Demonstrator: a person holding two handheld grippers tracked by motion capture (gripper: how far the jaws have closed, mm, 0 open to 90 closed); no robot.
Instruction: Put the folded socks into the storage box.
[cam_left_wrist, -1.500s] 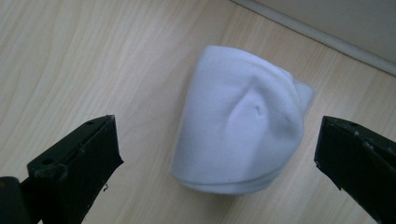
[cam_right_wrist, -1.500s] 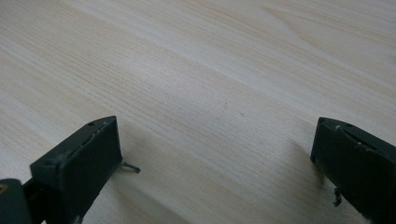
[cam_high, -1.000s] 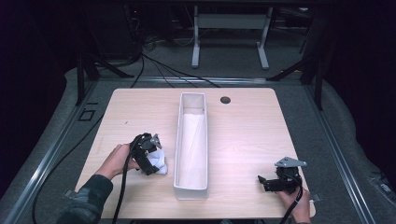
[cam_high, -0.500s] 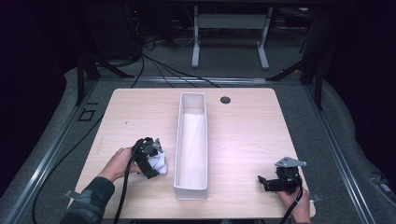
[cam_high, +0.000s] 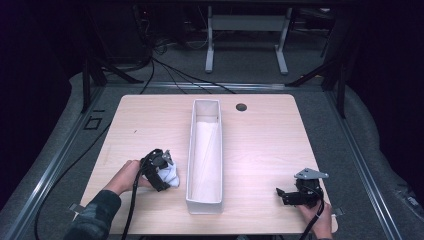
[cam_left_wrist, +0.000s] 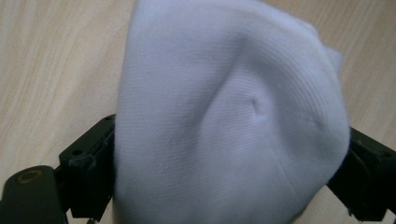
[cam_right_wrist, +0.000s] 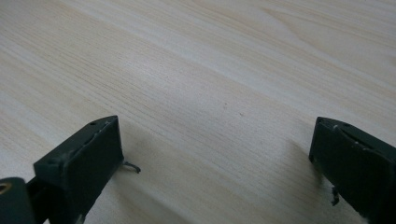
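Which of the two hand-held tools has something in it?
The left tool, beside the long white box: it grips a white knit cloth. The right tool is open over bare table.

Each hand-held gripper is black with blocky jaws and a trailing black cable; the right hand-held gripper (cam_high: 296, 194) carries a grey 3-cornered plate. The left sleeve (cam_high: 95, 217) is dark and patterned.

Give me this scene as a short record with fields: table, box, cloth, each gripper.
table: light wood, small dark round hole near its far edge
box: long white open box at the middle, running near to far
cloth: white knit cloth left of the box, on the table
left gripper: jaws around the cloth
right gripper: open, nothing between its jaws, low over bare table at the near right
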